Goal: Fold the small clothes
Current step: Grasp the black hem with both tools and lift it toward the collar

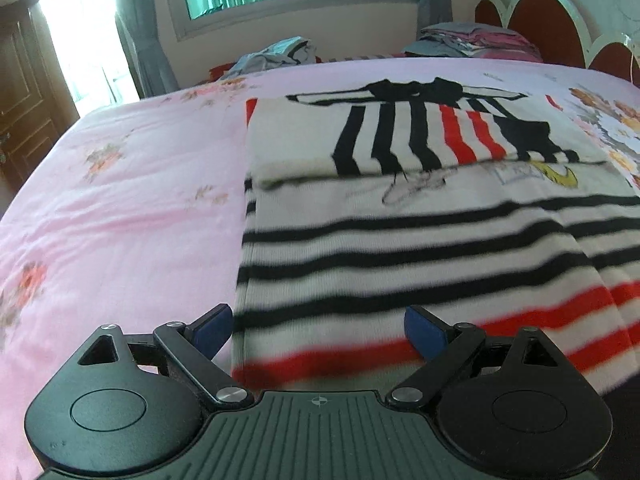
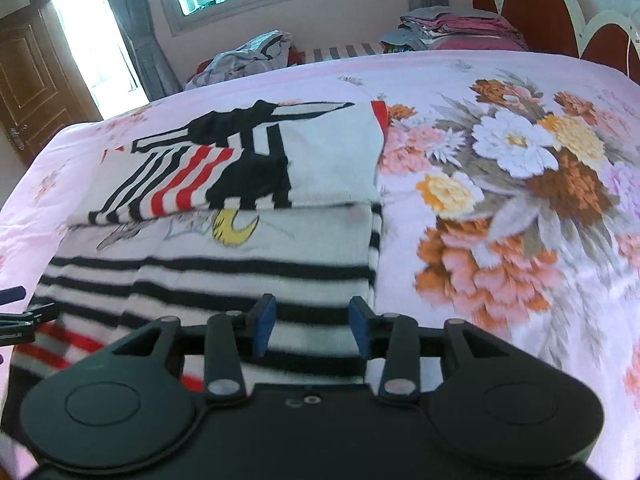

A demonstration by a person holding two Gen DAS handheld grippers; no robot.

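Observation:
A small white garment with black and red stripes (image 1: 420,248) lies flat on the pink floral bedspread (image 1: 120,216), its far part folded back over itself. My left gripper (image 1: 319,330) is open, its blue-padded fingers wide apart over the garment's near left corner. In the right wrist view the same garment (image 2: 224,264) lies left of centre. My right gripper (image 2: 312,328) is open over the garment's near right edge, with striped cloth between the pads. The left gripper's fingers (image 2: 16,308) show at the far left edge.
A heap of loose clothes (image 1: 276,56) lies past the bed's far edge under the window. A stack of folded clothes (image 1: 476,42) sits at the far right by the red and white headboard (image 1: 548,20). A wooden door (image 1: 24,92) stands at the left.

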